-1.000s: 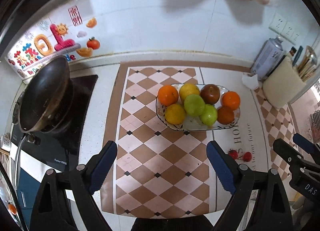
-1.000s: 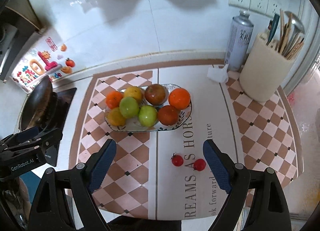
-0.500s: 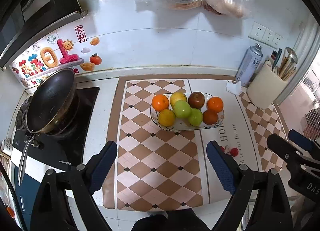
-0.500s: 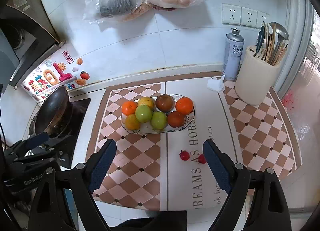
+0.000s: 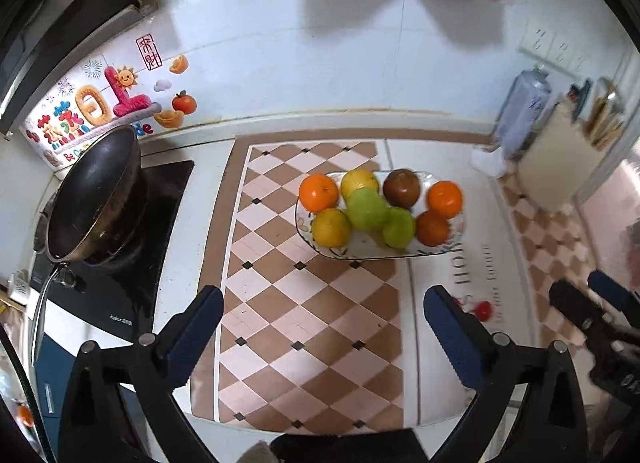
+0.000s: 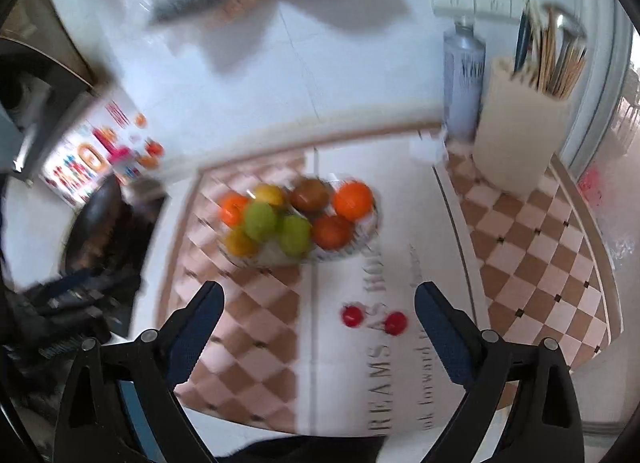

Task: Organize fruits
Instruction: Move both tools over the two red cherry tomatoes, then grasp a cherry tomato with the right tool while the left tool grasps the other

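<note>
Here, left gripper (image 5: 322,313) and right gripper (image 6: 318,307) both wide apart, holding nothing, plate (image 5: 360,251) of fruit ahead, two cherry tomatoes (image 6: 374,319) beside it on the mat (image 5: 304,303).

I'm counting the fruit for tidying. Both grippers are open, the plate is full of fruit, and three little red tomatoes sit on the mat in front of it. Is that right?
Not quite: there are two little red tomatoes, not three, as the right wrist view shows. They sit on the mat in front of the plate. Both the left gripper and the right gripper are open, and the plate is full of fruit.
</note>
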`<act>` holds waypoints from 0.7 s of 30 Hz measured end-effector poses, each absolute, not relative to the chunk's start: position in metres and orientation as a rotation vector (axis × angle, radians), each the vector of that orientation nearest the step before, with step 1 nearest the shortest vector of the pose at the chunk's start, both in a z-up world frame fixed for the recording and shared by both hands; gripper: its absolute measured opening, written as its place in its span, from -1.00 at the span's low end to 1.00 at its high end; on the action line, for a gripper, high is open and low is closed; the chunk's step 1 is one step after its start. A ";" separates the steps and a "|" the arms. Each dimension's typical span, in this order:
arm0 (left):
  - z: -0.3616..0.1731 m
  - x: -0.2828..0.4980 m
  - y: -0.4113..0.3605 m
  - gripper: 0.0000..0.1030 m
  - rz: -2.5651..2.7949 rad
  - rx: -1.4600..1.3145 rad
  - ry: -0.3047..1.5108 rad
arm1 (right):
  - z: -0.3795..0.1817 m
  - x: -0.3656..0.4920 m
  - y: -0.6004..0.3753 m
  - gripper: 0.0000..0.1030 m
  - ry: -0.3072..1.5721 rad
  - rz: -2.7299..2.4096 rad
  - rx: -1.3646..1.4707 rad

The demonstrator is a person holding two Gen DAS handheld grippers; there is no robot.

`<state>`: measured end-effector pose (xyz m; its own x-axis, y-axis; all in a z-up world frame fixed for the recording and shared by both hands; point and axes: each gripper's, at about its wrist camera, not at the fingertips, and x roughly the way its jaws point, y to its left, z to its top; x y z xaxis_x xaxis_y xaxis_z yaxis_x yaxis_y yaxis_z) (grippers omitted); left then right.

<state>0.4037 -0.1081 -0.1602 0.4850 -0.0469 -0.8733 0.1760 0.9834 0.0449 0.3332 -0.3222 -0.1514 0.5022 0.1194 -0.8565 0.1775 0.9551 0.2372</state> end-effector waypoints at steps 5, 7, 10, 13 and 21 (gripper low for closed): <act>-0.208 0.433 -0.136 0.99 -0.072 0.155 1.160 | -0.231 0.355 -0.364 0.88 1.207 -0.025 0.379; -0.233 0.442 -0.146 0.99 -0.042 0.149 1.221 | -0.268 0.362 -0.380 0.74 1.274 0.001 0.413; -0.265 0.448 -0.158 0.99 -0.024 0.123 1.313 | -0.306 0.367 -0.388 0.45 1.343 0.028 0.403; -0.290 0.449 -0.172 0.99 -0.009 0.141 1.377 | -0.337 0.370 -0.389 0.31 1.387 0.057 0.378; -0.317 0.447 -0.196 0.99 -0.056 0.150 1.449 | -0.365 0.373 -0.381 -0.30 1.377 0.120 0.346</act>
<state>0.4467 -0.1959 -0.3166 0.1222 0.0527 -0.9911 0.1291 0.9893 0.0685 0.3734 -0.3815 -0.3654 0.1957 0.2841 -0.9386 0.1175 0.9434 0.3101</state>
